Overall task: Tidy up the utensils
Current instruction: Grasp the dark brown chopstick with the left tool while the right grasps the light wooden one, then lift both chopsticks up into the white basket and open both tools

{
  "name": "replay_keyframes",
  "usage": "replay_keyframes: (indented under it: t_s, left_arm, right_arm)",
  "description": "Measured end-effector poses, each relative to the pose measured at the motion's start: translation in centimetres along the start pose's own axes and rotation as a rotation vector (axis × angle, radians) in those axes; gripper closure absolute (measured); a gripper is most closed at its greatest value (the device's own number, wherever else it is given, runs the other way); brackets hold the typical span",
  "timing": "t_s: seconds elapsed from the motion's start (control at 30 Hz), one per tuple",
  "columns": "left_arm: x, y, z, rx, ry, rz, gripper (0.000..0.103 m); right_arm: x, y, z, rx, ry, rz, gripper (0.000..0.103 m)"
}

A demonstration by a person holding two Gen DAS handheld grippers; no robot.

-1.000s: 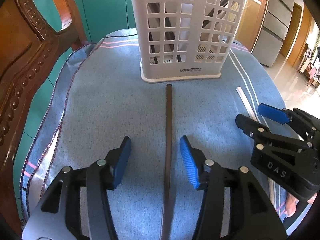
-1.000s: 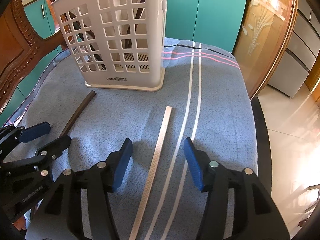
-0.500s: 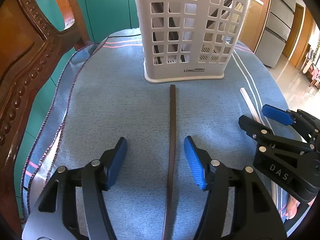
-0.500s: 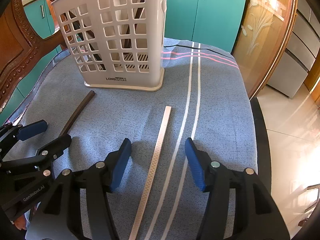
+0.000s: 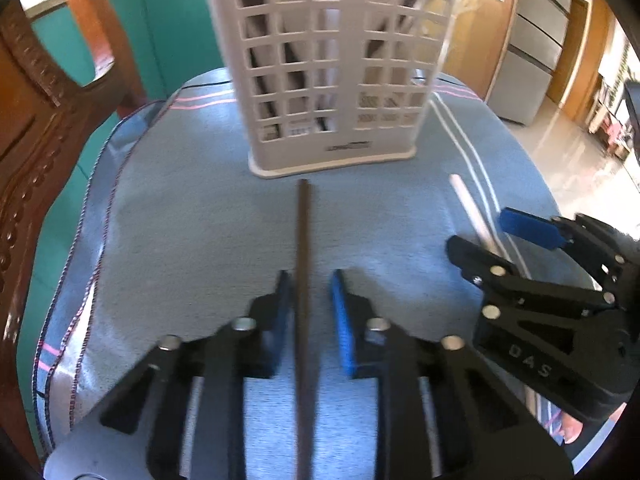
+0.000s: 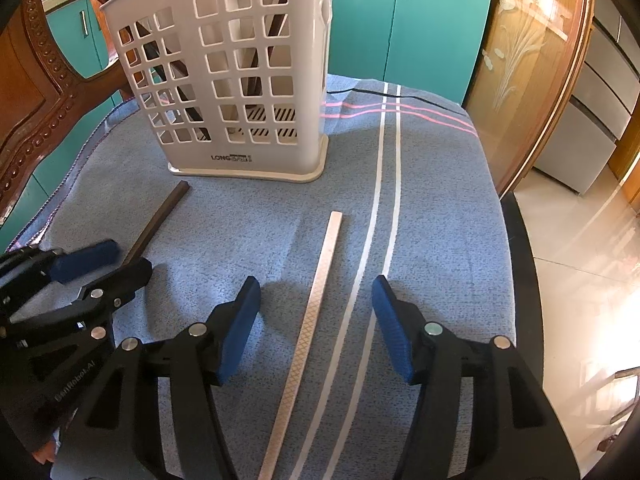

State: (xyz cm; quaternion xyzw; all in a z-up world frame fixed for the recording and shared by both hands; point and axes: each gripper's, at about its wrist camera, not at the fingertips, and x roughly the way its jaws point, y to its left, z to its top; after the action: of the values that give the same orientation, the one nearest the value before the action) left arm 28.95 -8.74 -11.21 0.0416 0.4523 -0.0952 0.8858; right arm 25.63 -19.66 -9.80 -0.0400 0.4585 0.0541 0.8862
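left wrist view: left gripper (image 5: 308,300) jaws have just been closing round the long dark brown square-section chopstick (image 5: 303,240); a second ago they stood wide either side of it. The blue pads now sit close on both sides of the stick; the left pad looks to be touching, a thin gap shows by the right pad, and the frame is motion-blurred, so a firm pinch cannot be confirmed.
dark stick place: flat on the cloth, lengthwise away from the camera, far tip just short of the basket foot.
right wrist view: right gripper (image 6: 316,320) unchanged, jaws wide apart, holding nothing; the pale silver flat chopstick with cross-hatch pattern (image 6: 316,300) lies on the cloth between them, untouched.
task meaning: left pick looks nearly secured, lift into the basket likely next; the right pick has not begun; both sticks remain outside the basket.
basket: white plastic lattice utensil basket (image 6: 240,80) upright at the far side of the table, dark long items already showing through the holes.
surface: blue woven tablecloth with white and pink stripes (image 6: 432,208) over a rounded table.
room: carved brown wooden chair back (image 6: 36,112) at left, teal cabinet doors (image 6: 408,32) behind, glossy tiled floor (image 6: 580,280) at right.
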Motion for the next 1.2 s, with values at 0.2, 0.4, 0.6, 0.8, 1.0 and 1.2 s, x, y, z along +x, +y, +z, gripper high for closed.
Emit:
replay_keyframes:
  t_s: [0.2, 0.4, 0.6, 0.8, 1.0, 1.2]
  left_arm:
    - [0.0, 0.3, 0.2, -0.005, 0.003, -0.011, 0.096]
    - [-0.3, 0.6, 0.2, -0.030, 0.004, -0.027, 0.096]
    - [-2.5, 1.3, 0.2, -0.041, -0.045, -0.054, 0.096]
    - [-4.5, 1.5, 0.3, -0.047, -0.100, -0.071, 0.096]
    - [-8.0, 2.8, 0.3, -0.072, -0.164, -0.122, 0.096]
    - [-12.9, 3.9, 0.8, -0.091, -0.271, -0.160, 0.096]
  right_arm:
    - [-0.3, 0.9, 0.4, -0.043, 0.002, 0.057, 0.092]
    - [-1.0, 1.2, 0.8, -0.040, -0.042, 0.106, 0.097]
    - [-3.8, 1.5, 1.6, -0.053, -0.184, 0.140, 0.097]
    - [-5.4, 0.4, 2.0, -0.007, -0.241, 0.174, 0.097]
    - [-8.4, -1.2, 1.5, 0.055, -0.265, 0.215, 0.097]
    - [-12.0, -1.5, 1.1, 0.109, -0.305, 0.274, 0.097]
